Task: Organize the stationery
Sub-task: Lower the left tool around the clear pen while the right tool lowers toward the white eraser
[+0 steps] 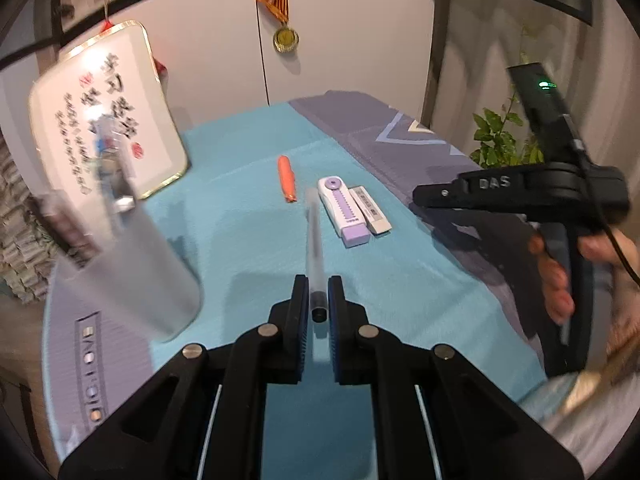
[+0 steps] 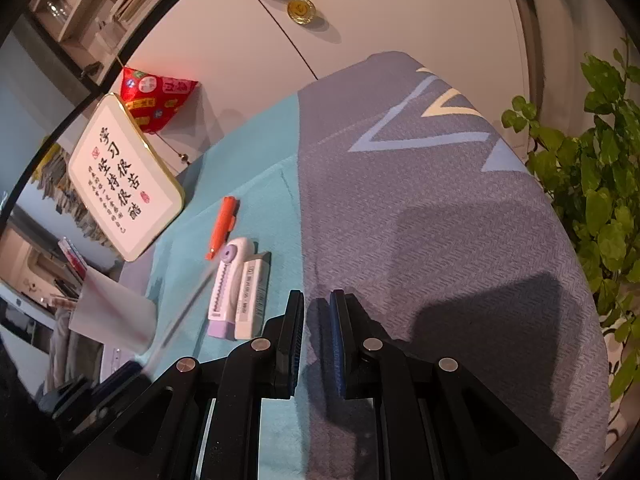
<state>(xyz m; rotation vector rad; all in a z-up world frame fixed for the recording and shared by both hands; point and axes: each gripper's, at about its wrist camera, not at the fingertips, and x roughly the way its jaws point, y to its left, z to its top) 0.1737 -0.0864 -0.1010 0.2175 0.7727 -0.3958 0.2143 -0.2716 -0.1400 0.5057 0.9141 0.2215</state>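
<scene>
The turquoise and grey-purple patterned cloth [image 1: 248, 216] covers the table in both views. Only the left wrist view shows the person's hand [image 1: 560, 272] on the black handle of the right gripper [image 1: 424, 196], seen from the side. Only the right wrist view shows the red printed bag [image 2: 160, 96] behind the gold-rimmed calligraphy plaque [image 1: 108, 112], and the full spread of the green leafy plant [image 2: 600, 184]. The frosted translucent pen cup [image 1: 132, 272] stands at the left of the cloth with pens in it, blurred in both views, so what it holds cannot be told exactly. On the turquoise part lie the white and lilac correction tape dispenser [image 1: 344, 212] and, touching it, the white eraser in its printed sleeve [image 1: 370, 210]; the orange pen [image 1: 287, 178] lies just beyond.

The left gripper [image 1: 319, 308] has its fingers pressed onto the clear-barrelled pen [image 1: 314, 248], pinching its dark end while the barrel points away above the cloth. The right gripper has its fingers drawn nearly together with nothing between them, hovering over the grey-purple part.
</scene>
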